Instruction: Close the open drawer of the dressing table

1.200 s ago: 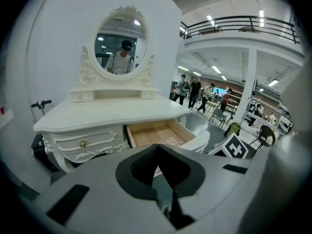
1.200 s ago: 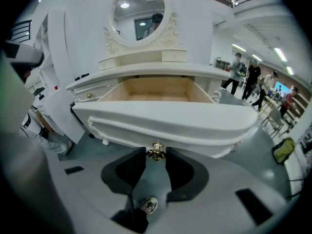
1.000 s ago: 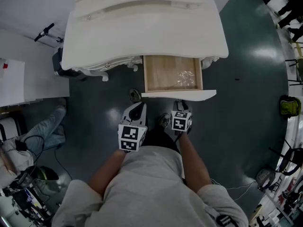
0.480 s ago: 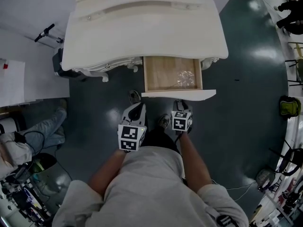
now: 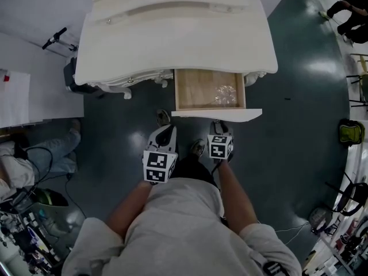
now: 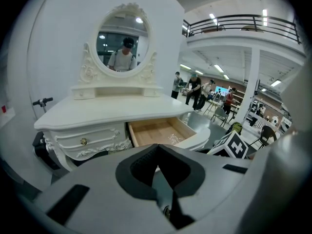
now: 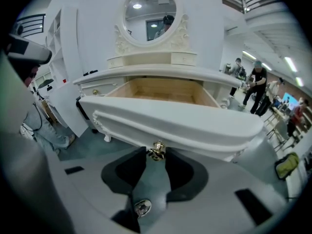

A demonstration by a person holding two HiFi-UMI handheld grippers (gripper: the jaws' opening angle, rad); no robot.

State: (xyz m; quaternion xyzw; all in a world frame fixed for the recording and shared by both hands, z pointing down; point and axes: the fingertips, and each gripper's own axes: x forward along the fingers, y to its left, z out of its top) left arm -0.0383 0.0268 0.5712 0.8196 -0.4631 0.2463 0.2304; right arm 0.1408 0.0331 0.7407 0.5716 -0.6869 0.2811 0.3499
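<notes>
Right gripper (image 7: 156, 156): the jaws stand apart. The small brass knob (image 7: 156, 149) on the drawer front (image 7: 185, 126) sits between the jaw tips. The pads show no visible clamp on it; contact cannot be confirmed.

Left gripper (image 6: 157, 146): the jaw tips meet, with nothing between them. This gripper hangs free over the floor (image 5: 299, 125), short of the furniture and to the left of the drawer front.

Drawer (image 5: 209, 89): it is pulled well out of the right half of the dressing table (image 5: 172, 39). The bare wooden bottom is exposed. A crumpled piece of clear plastic (image 5: 224, 94) lies in its right part. In the head view, the white curved front panel lies just above the right gripper, and the marker cube (image 5: 220, 146) of that gripper sits directly below it. The marker cube (image 5: 158, 167) of the left gripper sits lower and to the left.

Dressing table: it is white, with carved trim, and it stands against a pale wall. An oval mirror (image 7: 149, 14) rises from its rear shelf. The left drawer (image 6: 85, 141) is flush with the frame.

Surroundings: a person's legs (image 5: 54, 157) rest on the dark floor to the left of the table. Several people (image 6: 195, 89) stand in the background, well apart.
</notes>
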